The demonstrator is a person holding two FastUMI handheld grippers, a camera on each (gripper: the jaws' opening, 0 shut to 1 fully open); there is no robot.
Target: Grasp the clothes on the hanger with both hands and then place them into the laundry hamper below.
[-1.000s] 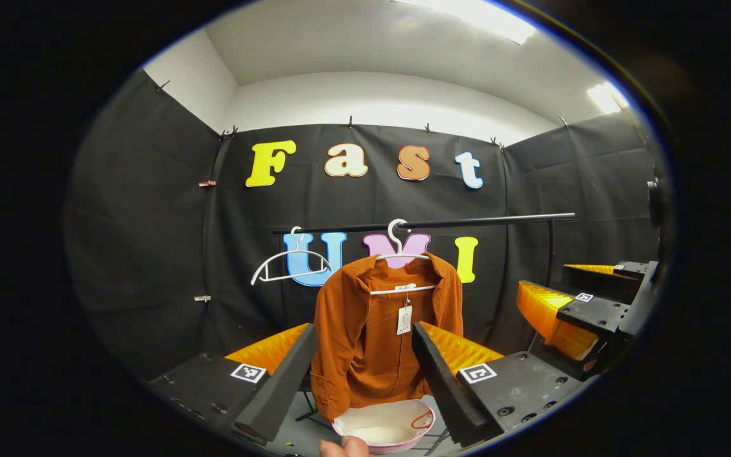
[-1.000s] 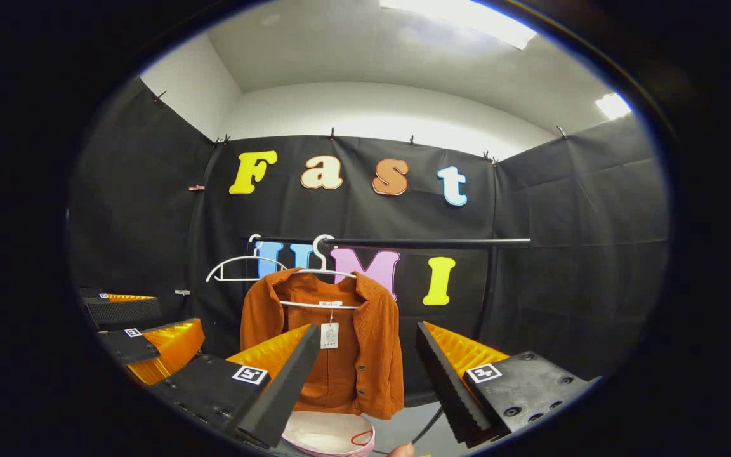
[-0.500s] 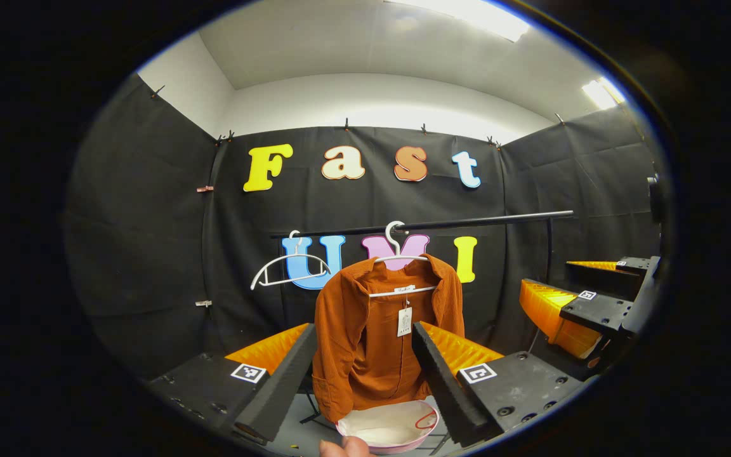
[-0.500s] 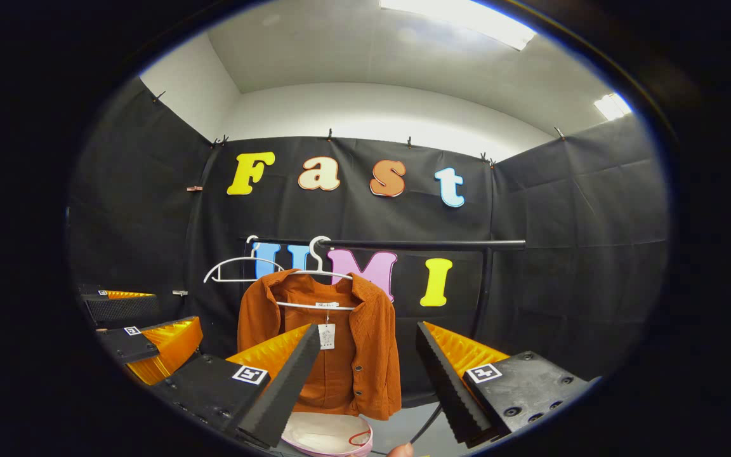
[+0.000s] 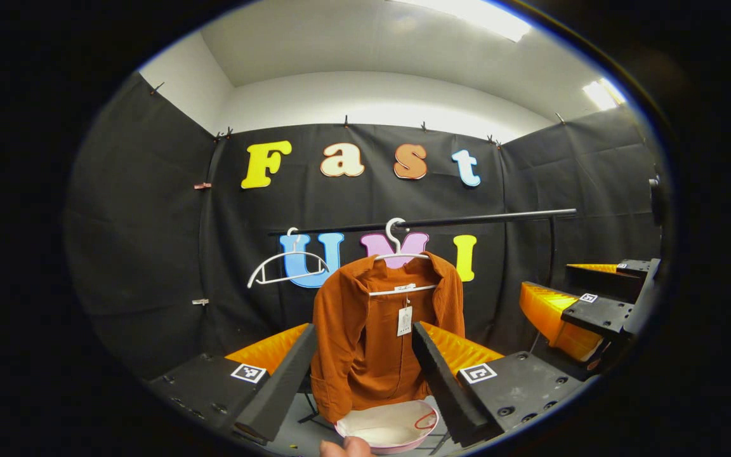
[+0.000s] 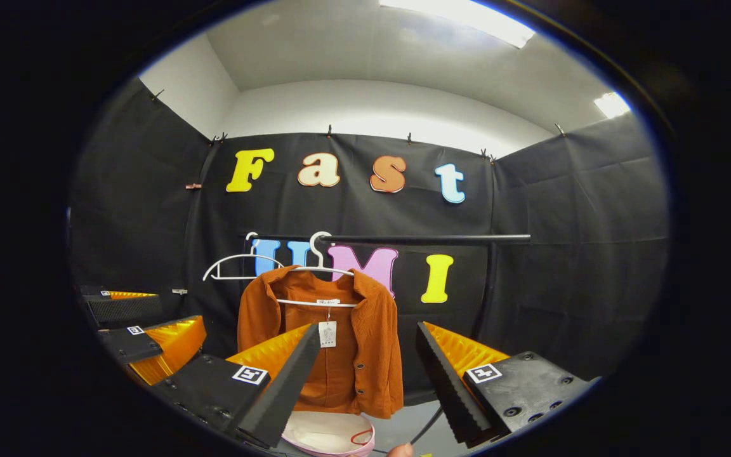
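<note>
The rust corduroy jacket point(image 5: 386, 336) is hanging on a white hanger point(image 5: 397, 254) from the rail point(image 5: 467, 221), above the laundry hamper point(image 5: 386, 426). The left gripper point(image 5: 362, 365) and right gripper point(image 6: 365, 368) are both gaping, well short; each should be closing on one shoulder together.

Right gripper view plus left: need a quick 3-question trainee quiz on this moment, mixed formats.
1. True or false: the orange jacket already lies in the laundry hamper.
2. How many white hangers are on the black rail? A) one B) two C) three
3. Fill in: both the left gripper and the right gripper have their jaws ____.

Key: 1 false, it hangs on its hanger above the hamper. 2 B, one of them an empty hanger. 3 open.
</note>
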